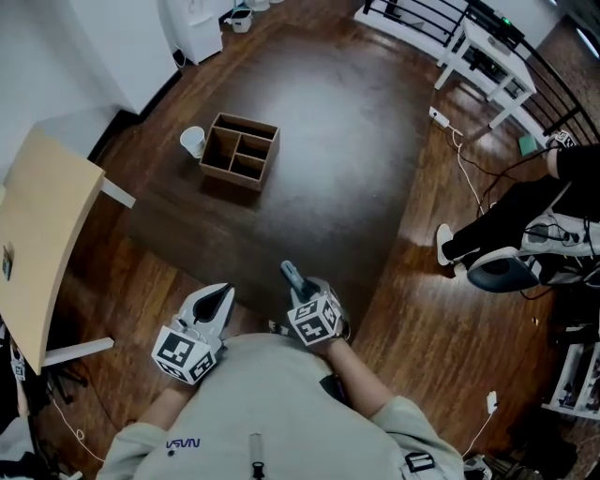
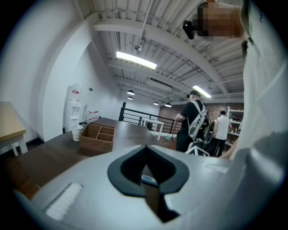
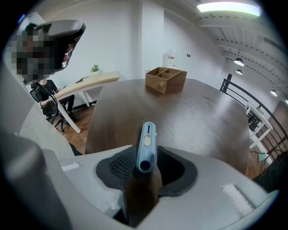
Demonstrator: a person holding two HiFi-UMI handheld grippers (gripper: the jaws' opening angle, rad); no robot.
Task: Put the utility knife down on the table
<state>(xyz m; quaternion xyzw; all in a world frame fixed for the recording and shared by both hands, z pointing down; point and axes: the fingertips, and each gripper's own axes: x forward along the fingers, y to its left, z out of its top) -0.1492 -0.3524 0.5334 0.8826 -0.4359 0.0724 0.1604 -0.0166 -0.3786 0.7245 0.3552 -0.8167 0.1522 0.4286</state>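
Utility knife (image 1: pixel 290 274): rear end is sitting hidden inside the right gripper (image 1: pixel 302 289). Pale desk (image 1: pixel 47 225) and seated person (image 1: pixel 511 214) are being cut off by the head view's edges.

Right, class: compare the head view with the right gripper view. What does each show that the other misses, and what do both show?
Only the head view: the cup beside the box, and the left gripper. Only the right gripper view: a plant, a ceiling light, and a gap on each side of the knife, which stands between the open jaws of the right gripper. Both: the knife, the box, the dark table and the pale desk.
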